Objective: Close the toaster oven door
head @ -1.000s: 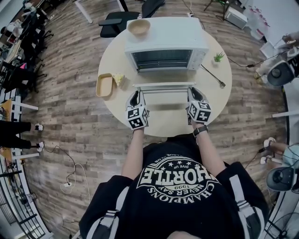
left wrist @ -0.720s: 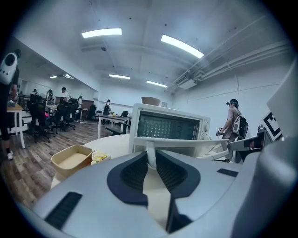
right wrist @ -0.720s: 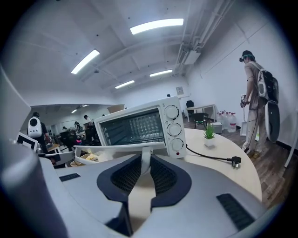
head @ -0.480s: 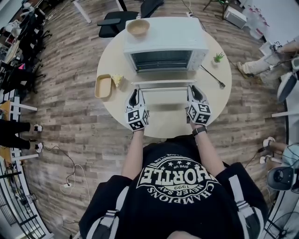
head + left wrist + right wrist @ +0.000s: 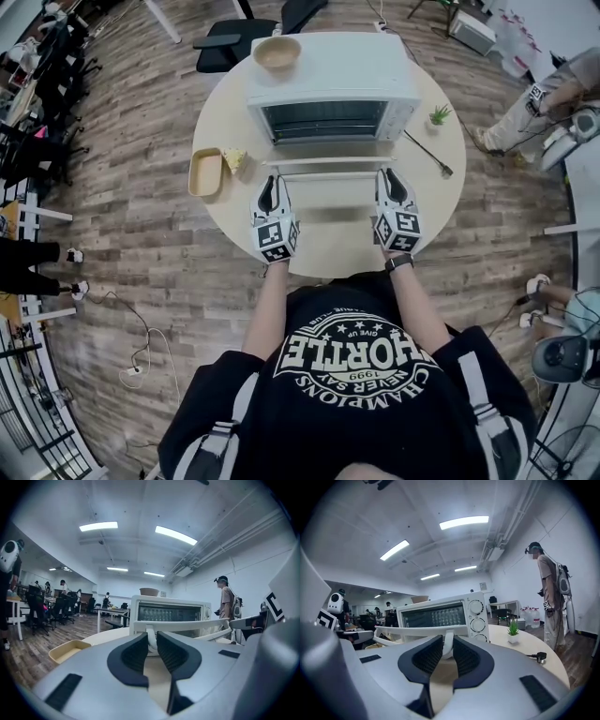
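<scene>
A white toaster oven (image 5: 333, 89) stands at the back of a round table (image 5: 328, 239). Its door (image 5: 328, 167) hangs partly open, tilted up, with the white handle bar (image 5: 328, 174) facing me. My left gripper (image 5: 273, 185) is shut on the handle's left post (image 5: 151, 637). At the right post (image 5: 446, 644) my right gripper (image 5: 391, 180) grips too; its jaws have just been closing, with the post between the pads. The oven (image 5: 171, 613) fills the middle of the left gripper view, and the oven's knobs (image 5: 476, 616) show in the right gripper view.
A wooden bowl (image 5: 278, 53) sits on the oven's top. A yellow tray (image 5: 206, 172) and a piece of food (image 5: 235, 159) lie left of the door. A small potted plant (image 5: 439, 114) and a cable with plug (image 5: 427, 153) lie on the right. A person (image 5: 534, 103) stands beyond the table.
Both grippers have shifted a little toward the oven, and the door's handle edge has come up with them. A person at the right has walked into view.
</scene>
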Demonstrator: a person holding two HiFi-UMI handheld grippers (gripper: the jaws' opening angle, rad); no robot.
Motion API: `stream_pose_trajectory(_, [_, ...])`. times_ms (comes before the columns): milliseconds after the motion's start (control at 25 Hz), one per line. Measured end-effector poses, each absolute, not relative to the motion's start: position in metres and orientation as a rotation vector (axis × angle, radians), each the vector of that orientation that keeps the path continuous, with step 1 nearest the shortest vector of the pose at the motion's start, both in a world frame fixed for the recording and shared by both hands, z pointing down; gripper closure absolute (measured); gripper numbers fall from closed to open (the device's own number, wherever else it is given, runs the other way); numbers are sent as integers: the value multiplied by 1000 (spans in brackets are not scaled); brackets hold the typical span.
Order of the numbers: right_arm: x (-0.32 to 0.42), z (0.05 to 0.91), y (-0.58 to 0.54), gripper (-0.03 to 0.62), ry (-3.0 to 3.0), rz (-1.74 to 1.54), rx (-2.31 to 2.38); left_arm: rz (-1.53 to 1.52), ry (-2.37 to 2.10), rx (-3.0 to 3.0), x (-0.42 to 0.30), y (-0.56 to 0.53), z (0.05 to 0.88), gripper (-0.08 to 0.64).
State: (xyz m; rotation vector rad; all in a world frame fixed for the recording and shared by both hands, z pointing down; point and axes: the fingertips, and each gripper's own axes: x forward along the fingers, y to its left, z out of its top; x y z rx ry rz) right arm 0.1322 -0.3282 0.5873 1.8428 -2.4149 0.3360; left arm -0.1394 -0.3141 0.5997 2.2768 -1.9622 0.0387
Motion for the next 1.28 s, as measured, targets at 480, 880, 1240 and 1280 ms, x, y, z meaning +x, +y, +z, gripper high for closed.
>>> stream_pose_trajectory(480, [130,577,-335,514,-2444,181,1857,31,-2051,2342,-139,-321,588,486])
stream_pose_trajectory(880, [130,565,-348,514,-2475,138,1904,-14,-2081,2358,-140,-333,578,488])
stream_pose_trajectory(1240, [129,552,-360,514,-2504,35,1895,-69,-2128,2361,-140,-344,565,488])
stream_pose_trajectory(1280, [129,552,-360,514,-2512,18,1892,-75,-2133,2361,-140,-344,565,488])
